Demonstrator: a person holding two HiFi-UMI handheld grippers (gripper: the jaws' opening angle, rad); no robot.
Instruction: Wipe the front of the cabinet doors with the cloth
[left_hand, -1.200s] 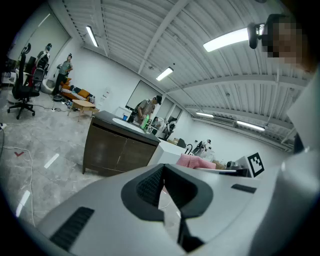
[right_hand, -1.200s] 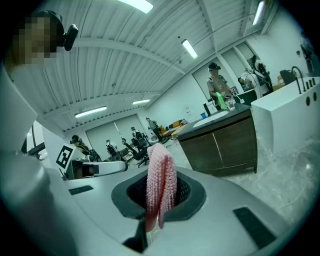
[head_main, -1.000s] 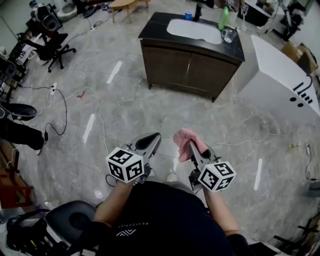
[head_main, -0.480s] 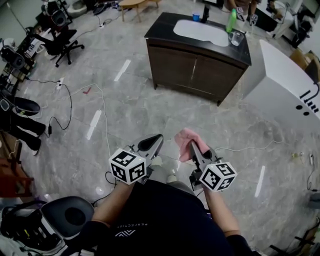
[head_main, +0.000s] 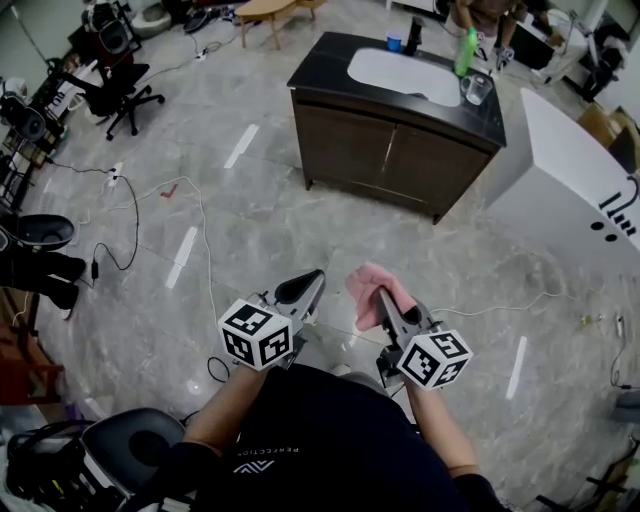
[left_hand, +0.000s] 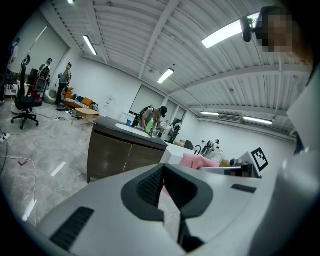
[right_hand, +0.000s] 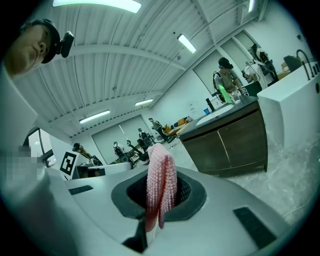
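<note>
Closing in on the cabinet, I judge; no wiping has started. A wide stretch of grey floor (head_main: 250, 230) lies between me and the cabinet (head_main: 395, 120), dark wood with a black top and a white basin. The cabinet doors (head_main: 350, 140) face me, well apart from both grippers. The pink knit cloth (head_main: 370, 283) is folded and sticks out past the tips of the right gripper (head_main: 383, 295), whose jaws pinch it. The left gripper (head_main: 312, 275) has its jaws pressed together at the tips with nothing between them, just beside the right one.

Next move, as I judge it: walk up, drop the right gripper to door height, push the free fold of cloth against a door front and keep the pinch firm.

Versus a second ago, the cabinet sits a bit lower and further right in the head view. Both grippers hold the same pose and the cloth hangs the same way.
</note>
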